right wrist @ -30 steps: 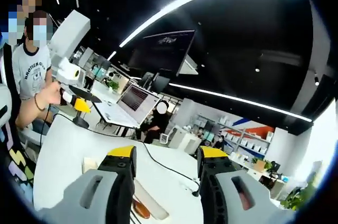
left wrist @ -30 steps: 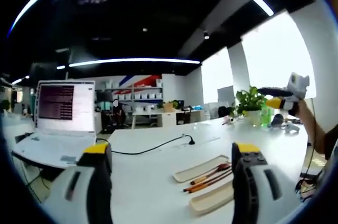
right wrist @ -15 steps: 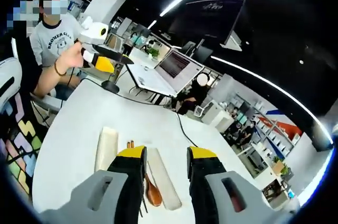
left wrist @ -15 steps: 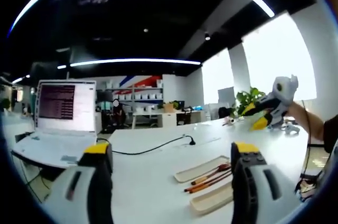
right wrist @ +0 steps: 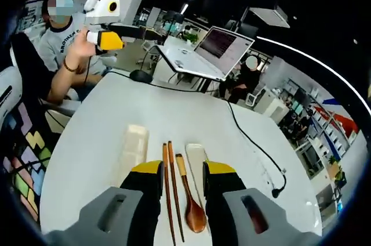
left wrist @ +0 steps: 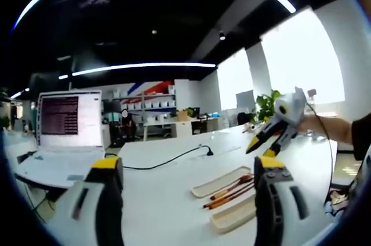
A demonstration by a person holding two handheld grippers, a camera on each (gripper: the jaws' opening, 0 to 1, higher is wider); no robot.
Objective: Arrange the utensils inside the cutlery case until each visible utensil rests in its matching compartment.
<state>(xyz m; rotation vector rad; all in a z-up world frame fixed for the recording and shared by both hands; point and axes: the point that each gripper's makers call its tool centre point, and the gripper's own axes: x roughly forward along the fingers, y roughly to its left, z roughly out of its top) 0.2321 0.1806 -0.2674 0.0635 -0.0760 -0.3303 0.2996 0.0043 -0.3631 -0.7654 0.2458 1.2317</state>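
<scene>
In the right gripper view, the right gripper (right wrist: 181,172) is seen at the bottom with its two yellow-tipped jaws a small way apart and nothing held between them. Just past the jaws, a brown wooden spoon (right wrist: 191,204) and two thin brown chopsticks (right wrist: 170,191) are laid side by side on the white table (right wrist: 87,141). The spoon's bowl is nearest the jaws and its handle points away. The chopsticks are just left of the spoon. A long cream case half (right wrist: 134,146) is laid left of the chopsticks, and another cream case half (right wrist: 196,154) is laid right of the spoon handle. The spoon and chopsticks are between the two halves, on the bare table.

Farther off, the left gripper (right wrist: 110,31) is held up in a person's hand (right wrist: 82,46). In the left gripper view, its own jaws are seen spread wide with nothing held. A black cable (right wrist: 255,147) runs across the table, and an open laptop (right wrist: 200,54) is at the far edge.
</scene>
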